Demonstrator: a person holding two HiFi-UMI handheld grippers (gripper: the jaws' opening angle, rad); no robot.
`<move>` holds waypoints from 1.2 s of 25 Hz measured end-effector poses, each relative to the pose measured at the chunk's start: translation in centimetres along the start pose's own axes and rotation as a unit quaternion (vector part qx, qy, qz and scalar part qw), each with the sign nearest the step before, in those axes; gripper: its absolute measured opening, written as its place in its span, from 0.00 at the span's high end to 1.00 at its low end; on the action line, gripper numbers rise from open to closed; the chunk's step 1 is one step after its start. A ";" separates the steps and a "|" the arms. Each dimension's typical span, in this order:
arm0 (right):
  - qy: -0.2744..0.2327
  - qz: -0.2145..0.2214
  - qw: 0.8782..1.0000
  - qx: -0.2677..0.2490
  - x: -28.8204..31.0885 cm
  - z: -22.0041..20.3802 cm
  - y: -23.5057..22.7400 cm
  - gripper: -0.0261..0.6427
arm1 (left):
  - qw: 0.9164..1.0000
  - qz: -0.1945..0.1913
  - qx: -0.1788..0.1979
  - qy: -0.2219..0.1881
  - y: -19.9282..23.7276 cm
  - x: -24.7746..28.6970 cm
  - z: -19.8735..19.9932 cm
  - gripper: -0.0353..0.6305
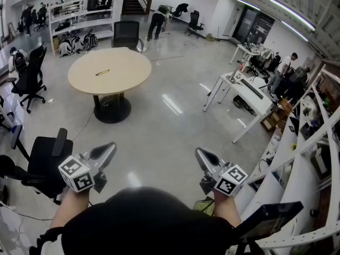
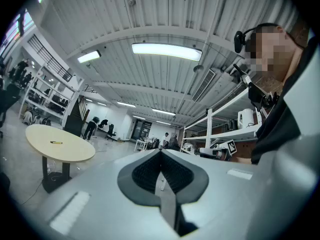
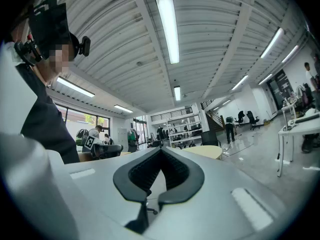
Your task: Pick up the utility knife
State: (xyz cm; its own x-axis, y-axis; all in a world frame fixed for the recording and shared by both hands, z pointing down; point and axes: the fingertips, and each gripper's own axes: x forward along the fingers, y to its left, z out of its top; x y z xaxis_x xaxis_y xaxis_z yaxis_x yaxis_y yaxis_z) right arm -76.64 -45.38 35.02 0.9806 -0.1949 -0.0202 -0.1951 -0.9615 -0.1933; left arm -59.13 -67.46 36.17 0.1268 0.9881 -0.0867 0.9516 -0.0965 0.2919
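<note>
The utility knife (image 1: 102,72) lies on the round table (image 1: 125,76) in the upper left of the head view, well apart from both grippers, so the job now is likely the approach: walk close, then spread one pair of jaws across the handle's width. The left gripper (image 1: 108,152) and right gripper (image 1: 203,156) sit low in the frame, level, near the body, jaws together on nothing.
</note>
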 end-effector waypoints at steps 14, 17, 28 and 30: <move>-0.021 -0.010 1.000 0.020 -3.5 0.3 -2.4 0.94 | 1.000 -0.018 0.000 0.014 -2.7 3.1 -1.5 0.95; -0.030 -0.016 0.999 0.024 -4.9 0.7 -3.2 0.94 | 1.000 -0.024 0.000 0.017 -4.0 4.2 -1.9 0.95; -0.034 -0.016 0.998 0.040 -11.1 0.1 -6.9 0.88 | 0.998 -0.040 -0.005 0.045 -9.6 9.5 -4.8 0.95; -0.035 -0.019 0.998 0.044 -12.8 -0.1 -8.0 0.87 | 0.998 -0.044 -0.005 0.051 -11.1 10.9 -5.5 0.95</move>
State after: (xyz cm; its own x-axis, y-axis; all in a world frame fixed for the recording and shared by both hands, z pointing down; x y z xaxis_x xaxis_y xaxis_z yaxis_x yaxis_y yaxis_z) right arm -87.66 -35.25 36.93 0.9868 -0.1412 -0.0792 -0.1580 -0.9468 -0.2805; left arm -69.88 -54.96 37.19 0.0127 0.9998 -0.0149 0.9550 -0.0077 0.2965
